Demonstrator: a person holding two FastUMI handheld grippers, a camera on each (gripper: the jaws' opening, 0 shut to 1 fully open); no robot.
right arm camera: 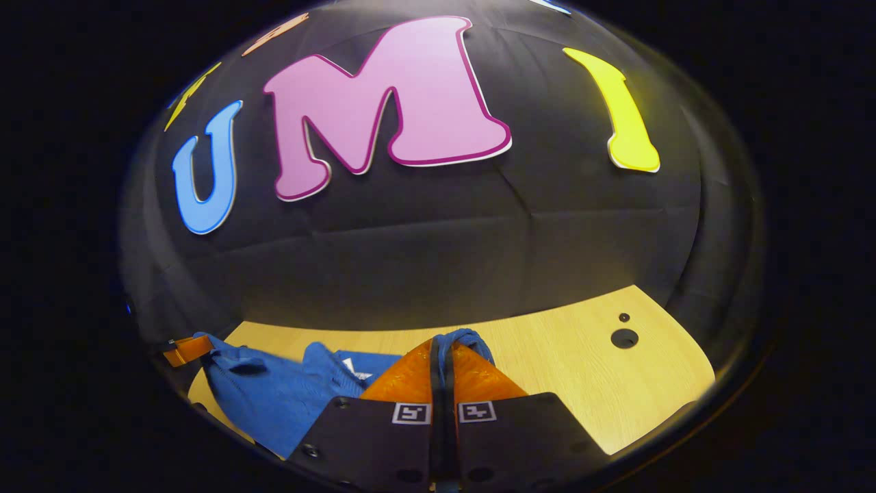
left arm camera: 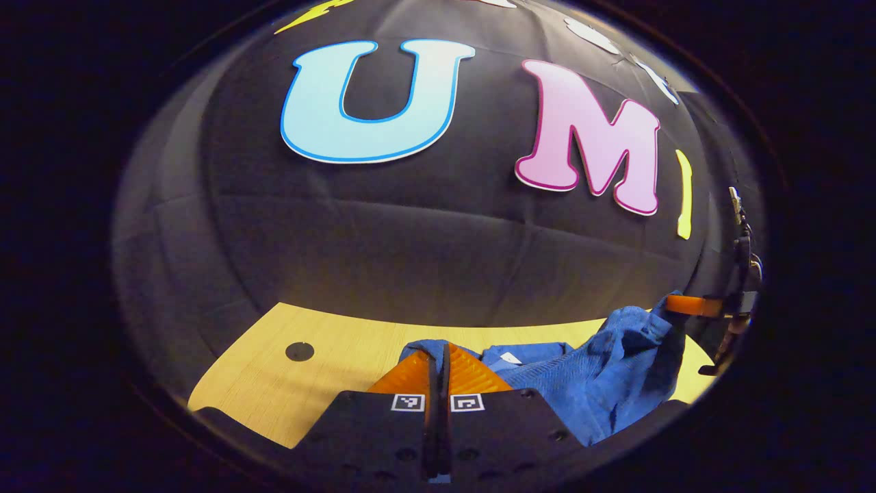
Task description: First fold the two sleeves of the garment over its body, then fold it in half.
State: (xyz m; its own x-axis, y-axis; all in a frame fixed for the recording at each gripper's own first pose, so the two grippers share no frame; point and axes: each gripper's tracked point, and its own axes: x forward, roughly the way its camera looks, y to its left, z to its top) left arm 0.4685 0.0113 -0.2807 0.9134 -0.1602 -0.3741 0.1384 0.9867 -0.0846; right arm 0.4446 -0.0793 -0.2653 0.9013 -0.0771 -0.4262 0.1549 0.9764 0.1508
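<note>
Each tool is clamped on an edge of the blue garment (left arm camera: 582, 390): left tool (left arm camera: 438, 363), right tool (right arm camera: 441, 356). Held lifted off the desk (right arm camera: 582, 370) near its back edge, the cloth hangs taut between them, probably ready for folding in half.

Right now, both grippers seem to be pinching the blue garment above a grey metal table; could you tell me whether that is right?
Not quite: the table is light wood, not grey metal, as the right gripper view shows. The rest holds: the left gripper and the right gripper each pinch a fold of the blue garment above it.

Left gripper (left arm camera: 439, 363), black body with screw holes, two square fiducial markers, ribbed wedge-shaped fingers (left arm camera: 410, 376)
</note>
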